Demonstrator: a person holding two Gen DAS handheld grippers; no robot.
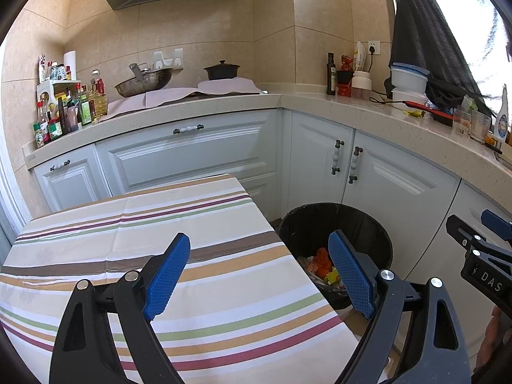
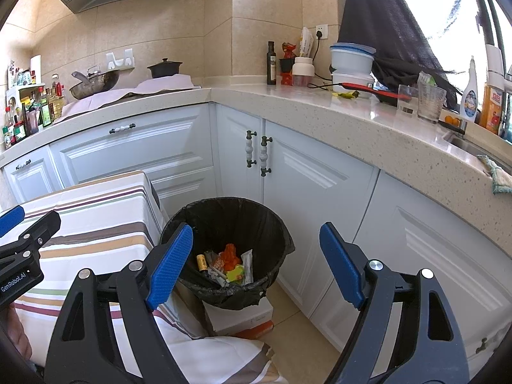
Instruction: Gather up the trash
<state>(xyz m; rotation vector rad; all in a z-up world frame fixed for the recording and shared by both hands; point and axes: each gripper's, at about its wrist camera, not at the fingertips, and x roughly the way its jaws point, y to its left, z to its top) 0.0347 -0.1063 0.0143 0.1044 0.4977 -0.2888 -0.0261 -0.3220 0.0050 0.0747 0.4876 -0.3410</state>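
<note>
**A:** Counting grippers first: two. Left gripper (image 1: 259,275) jaws spread wide, nothing between the blue pads. Right gripper (image 2: 256,262) likewise wide apart, nothing held.

**B:** Bins?

**A:** One trash bin (image 2: 275,224), black liner, standing on one white box (image 2: 243,315) on the floor. It sits ahead of and below the right gripper, framed between its fingers. From the left gripper it lies ahead to the right, partly behind the right finger (image 1: 350,275).

**B:** Contents?

**A:** Trash (image 2: 228,264) lies in the bottom of the bin: one orange crumpled piece, one yellow-green wrapper, one small yellow cylinder, several pale wrappers; exact count of those not readable.

**B:** Other surfaces?

**A:** One striped tablecloth (image 1: 160,256) under and ahead of the left gripper, left of the right gripper. Two cabinet handles (image 2: 259,155), side by side, beyond the bin. One wok (image 1: 144,81) and one dark pot (image 1: 221,70) on the far counter.
</note>
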